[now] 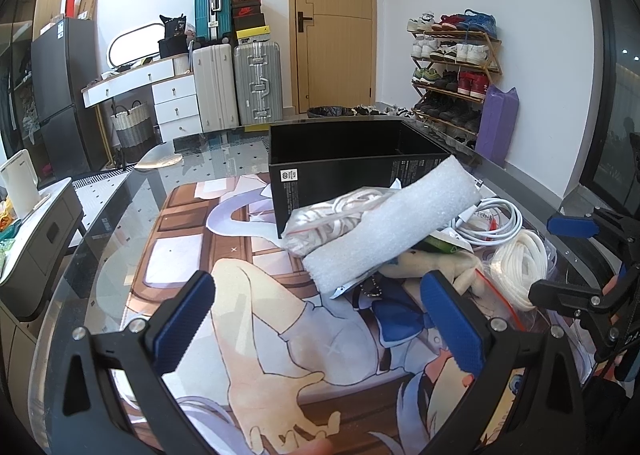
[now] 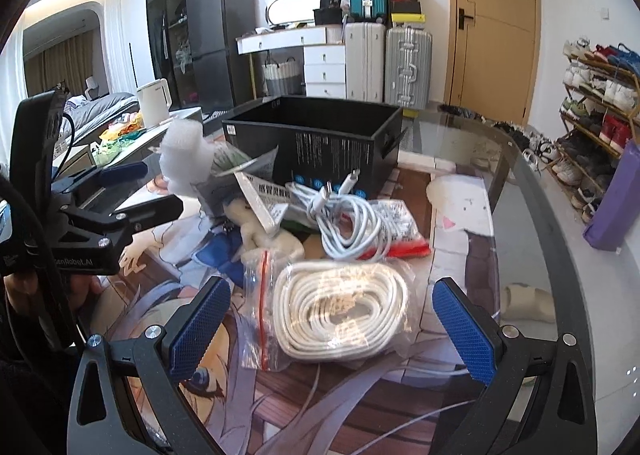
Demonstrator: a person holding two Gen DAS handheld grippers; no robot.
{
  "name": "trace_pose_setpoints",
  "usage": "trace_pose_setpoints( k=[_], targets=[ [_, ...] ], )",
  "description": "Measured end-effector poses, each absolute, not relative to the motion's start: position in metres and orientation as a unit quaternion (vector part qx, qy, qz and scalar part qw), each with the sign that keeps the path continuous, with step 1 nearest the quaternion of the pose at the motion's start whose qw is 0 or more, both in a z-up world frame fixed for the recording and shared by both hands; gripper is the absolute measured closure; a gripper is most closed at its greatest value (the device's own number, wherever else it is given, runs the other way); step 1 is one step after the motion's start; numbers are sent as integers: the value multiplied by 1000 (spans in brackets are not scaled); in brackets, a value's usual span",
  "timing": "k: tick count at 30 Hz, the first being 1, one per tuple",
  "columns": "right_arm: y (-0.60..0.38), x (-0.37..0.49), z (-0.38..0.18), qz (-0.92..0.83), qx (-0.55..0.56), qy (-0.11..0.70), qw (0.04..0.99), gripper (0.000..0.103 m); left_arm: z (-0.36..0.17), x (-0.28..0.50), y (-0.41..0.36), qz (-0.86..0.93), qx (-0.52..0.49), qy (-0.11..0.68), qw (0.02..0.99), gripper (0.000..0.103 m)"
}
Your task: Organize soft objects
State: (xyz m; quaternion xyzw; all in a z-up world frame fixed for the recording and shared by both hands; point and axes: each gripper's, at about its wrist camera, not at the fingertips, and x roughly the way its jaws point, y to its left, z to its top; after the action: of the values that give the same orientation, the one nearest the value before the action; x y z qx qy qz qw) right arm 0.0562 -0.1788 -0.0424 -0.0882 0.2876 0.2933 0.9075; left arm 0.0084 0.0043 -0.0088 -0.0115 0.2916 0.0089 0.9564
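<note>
On the desk (image 2: 516,191) nothing looks sorted: our left gripper (image 1: 320,319) and right gripper (image 2: 344,331) hover, jaws spread, empty; foam roll (image 1: 392,223), bagged cord (image 2: 340,311), cables (image 2: 352,223) lie beside the seemingly empty black box (image 2: 320,135).

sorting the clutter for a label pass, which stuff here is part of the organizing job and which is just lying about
Job things:
- foam piece
- bagged white cord
- loose white cable
- plush toy
- black box

Lying about:
- suitcases
- shoe rack
- kettle
- purple bag
</note>
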Motion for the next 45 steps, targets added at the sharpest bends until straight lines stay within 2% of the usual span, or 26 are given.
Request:
trace_pose_setpoints(
  k=[28, 37, 45],
  targets=[
    [-142, 84, -72, 276, -150, 367, 876, 1, -6, 4, 8, 7, -19, 291, 957, 0],
    [-149, 78, -72, 288, -143, 355, 878, 27, -7, 4, 8, 8, -15, 292, 956, 0],
    [-161, 61, -68, 297, -124, 326, 889, 35, -7, 3, 4, 2, -5, 289, 957, 0]
  ],
)
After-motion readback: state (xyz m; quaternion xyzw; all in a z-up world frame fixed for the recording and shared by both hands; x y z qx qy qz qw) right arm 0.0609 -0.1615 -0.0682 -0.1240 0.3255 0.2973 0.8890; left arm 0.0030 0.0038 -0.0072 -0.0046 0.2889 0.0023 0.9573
